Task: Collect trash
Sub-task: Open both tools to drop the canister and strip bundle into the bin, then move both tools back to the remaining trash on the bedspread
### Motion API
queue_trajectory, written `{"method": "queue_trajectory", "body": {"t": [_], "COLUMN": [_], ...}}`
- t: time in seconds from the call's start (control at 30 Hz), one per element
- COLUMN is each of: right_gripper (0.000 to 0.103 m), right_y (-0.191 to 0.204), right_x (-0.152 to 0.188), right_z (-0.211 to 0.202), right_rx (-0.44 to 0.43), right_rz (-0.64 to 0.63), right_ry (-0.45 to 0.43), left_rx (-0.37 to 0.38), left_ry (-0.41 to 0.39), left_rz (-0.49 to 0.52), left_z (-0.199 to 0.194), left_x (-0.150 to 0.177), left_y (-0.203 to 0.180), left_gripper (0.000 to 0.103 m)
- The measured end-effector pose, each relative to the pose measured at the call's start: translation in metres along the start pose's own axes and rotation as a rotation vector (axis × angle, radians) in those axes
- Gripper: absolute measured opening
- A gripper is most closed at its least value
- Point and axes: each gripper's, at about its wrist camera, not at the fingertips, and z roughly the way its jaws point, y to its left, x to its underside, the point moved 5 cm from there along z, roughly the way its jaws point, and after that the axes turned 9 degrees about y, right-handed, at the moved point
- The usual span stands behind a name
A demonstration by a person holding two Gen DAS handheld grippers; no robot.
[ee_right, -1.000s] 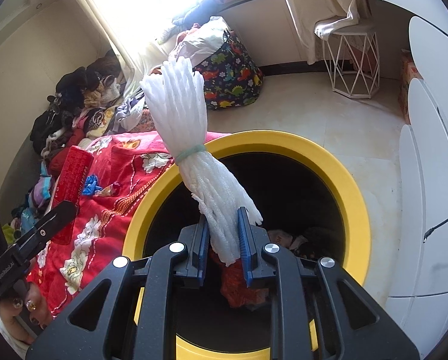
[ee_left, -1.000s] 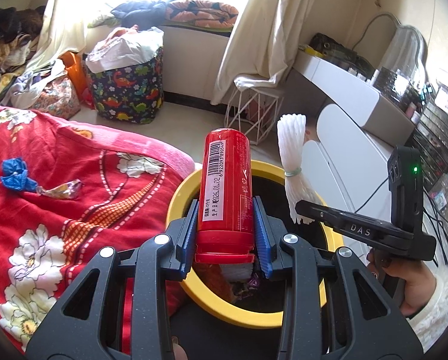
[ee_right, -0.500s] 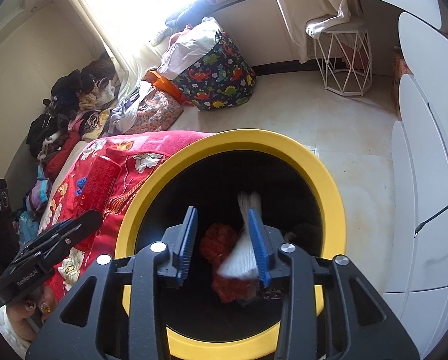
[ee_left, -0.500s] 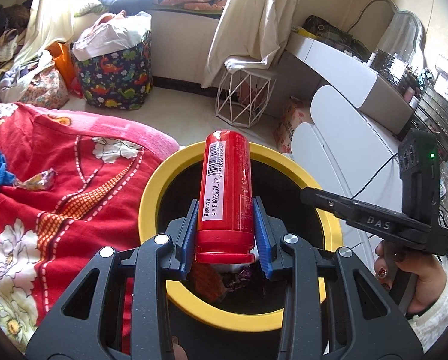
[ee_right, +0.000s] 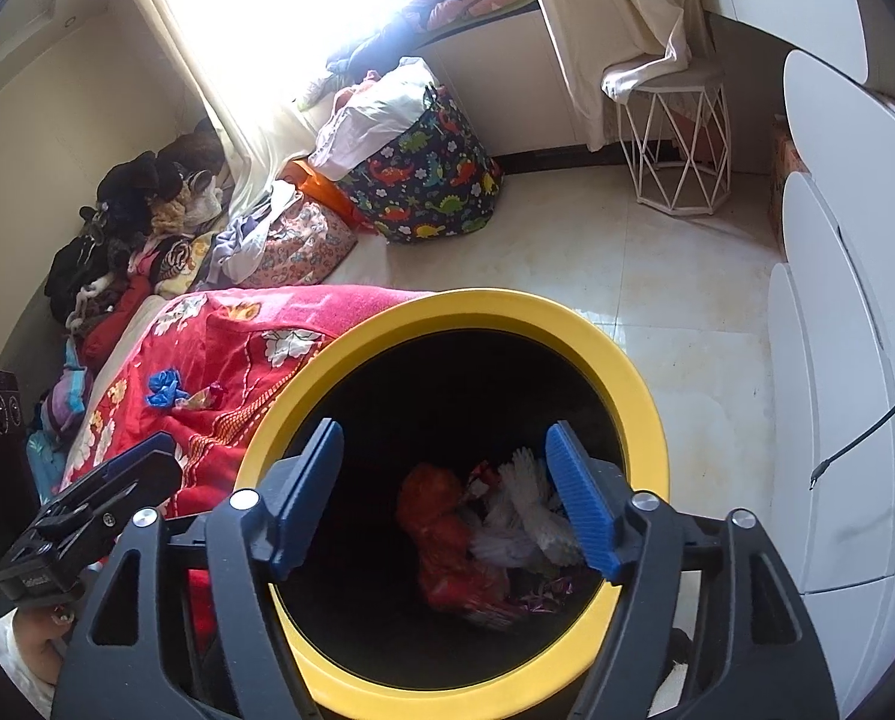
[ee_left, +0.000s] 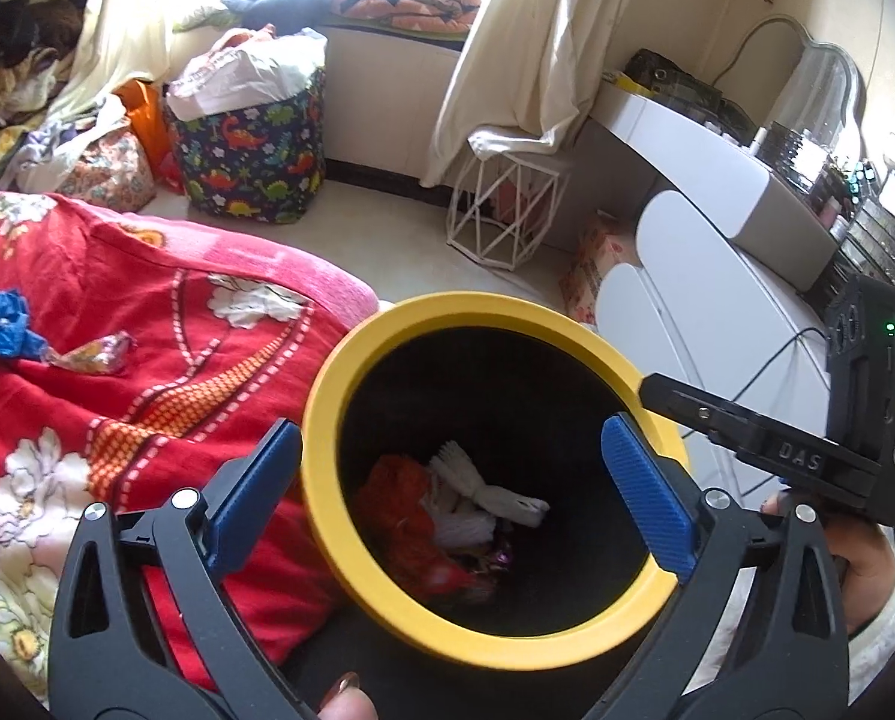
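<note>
Both grippers (ee_left: 447,474) (ee_right: 444,495) wide apart, empty, over bin (ee_left: 351,378) w/ trash (ee_right: 447,534).

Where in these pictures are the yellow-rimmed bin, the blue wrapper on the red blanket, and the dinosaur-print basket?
bin (ee_left: 351,372): left wrist view, upper left part of its yellow rim.
blue wrapper (ee_left: 2,331): left wrist view, middle of the crumpled blue piece.
dinosaur-print basket (ee_right: 429,189): right wrist view, front of its printed fabric wall.

bin (ee_left: 387,324) on floor, just right of bed blanket (ee_left: 87,372) | foam bundle (ee_left: 483,492) inside bin, right of crumpled bag (ee_left: 399,498) | two wrappers (ee_left: 45,342) on blanket, left of bin | basket (ee_left: 249,156) behind
</note>
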Motion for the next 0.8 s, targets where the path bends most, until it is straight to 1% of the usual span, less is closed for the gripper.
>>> {"method": "queue_trajectory", "body": {"t": [0.1, 0.4, 0.53, 0.8], "right_gripper": [0.077, 0.081, 0.082, 0.083], "right_y": [0.003, 0.014, 0.024, 0.051], "right_x": [0.000, -0.003, -0.004, -0.007], "right_z": [-0.002, -0.009, -0.010, -0.009], "right_rx": [0.006, 0.017, 0.015, 0.000], "right_rz": [0.000, -0.027, -0.052, -0.113], "right_ry": [-0.012, -0.037, -0.046, -0.053], "left_rx": [-0.008, -0.024, -0.035, -0.059], "left_ry": [-0.009, -0.045, -0.066, -0.102], "left_rz": [-0.002, -0.016, -0.021, -0.064], "left_z": [-0.004, -0.019, -0.027, -0.042], "left_x": [-0.001, -0.003, -0.004, -0.005], "left_y": [0.001, 0.010, 0.015, 0.034], "left_gripper": [0.092, 0.092, 0.092, 0.092]}}
